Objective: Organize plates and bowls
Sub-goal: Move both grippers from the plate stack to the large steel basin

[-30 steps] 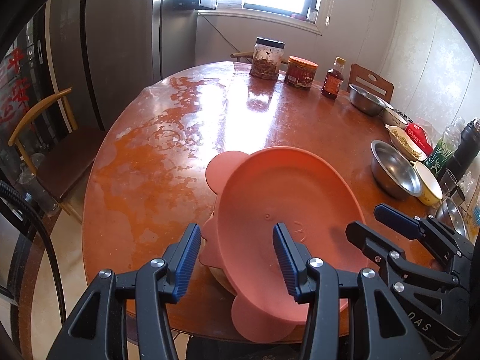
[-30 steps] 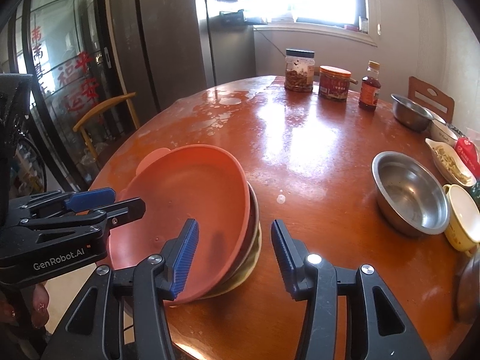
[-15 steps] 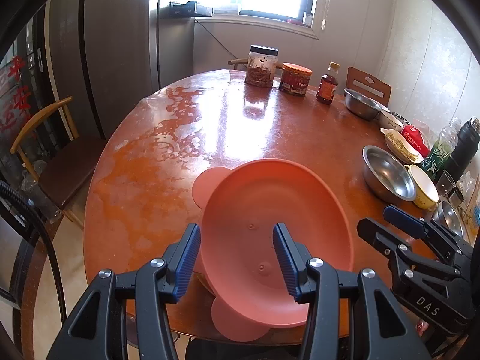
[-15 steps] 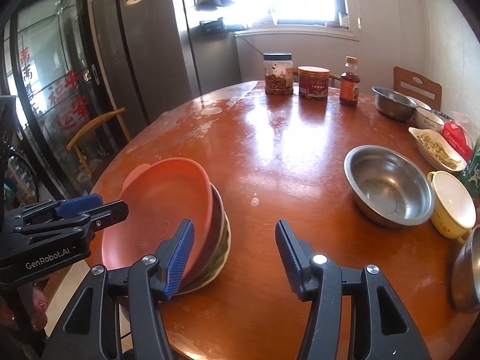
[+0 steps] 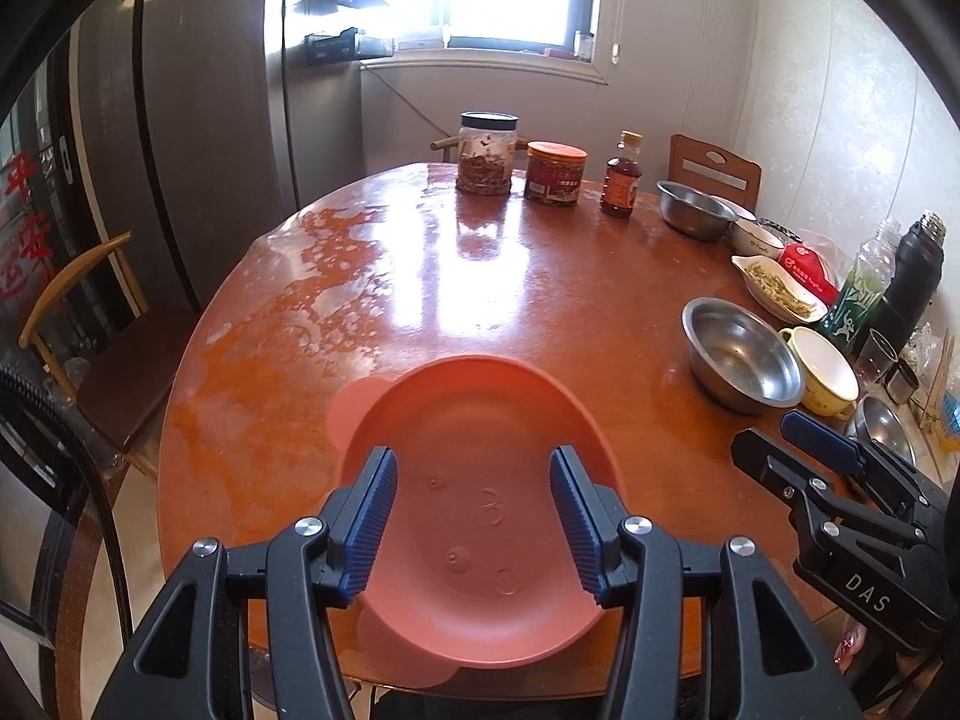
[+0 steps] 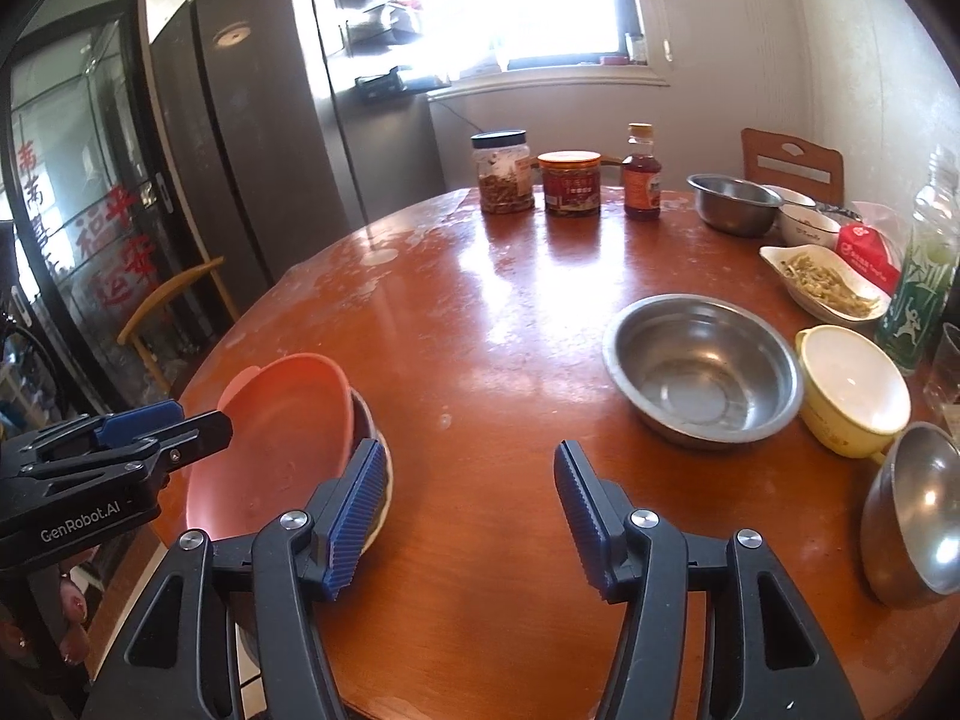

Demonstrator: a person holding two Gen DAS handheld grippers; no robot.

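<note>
At the near edge of the round bench (image 5: 540,300): pink plate (image 5: 480,516) sits on top of a stack of dishes (image 6: 375,450), both grippers hanging above with jaws spread, nothing pinched.
Left gripper (image 5: 474,525) is over the pink plate, which is empty; right gripper (image 6: 471,516) is over bare bench just right of that plate. Right of the plate: empty steel bowl (image 6: 702,369), touching an empty yellow cup (image 6: 852,390); a second steel bowl (image 6: 918,510) lies tilted at the bench's right edge. Beyond the cup, a white dish (image 6: 822,282) holds pale shredded food. Far from the plate: a dark-lidded jar (image 6: 503,173) with brown contents, red-lidded jar (image 6: 569,183), small brown bottle (image 6: 642,174), third steel bowl (image 6: 732,203).
</note>
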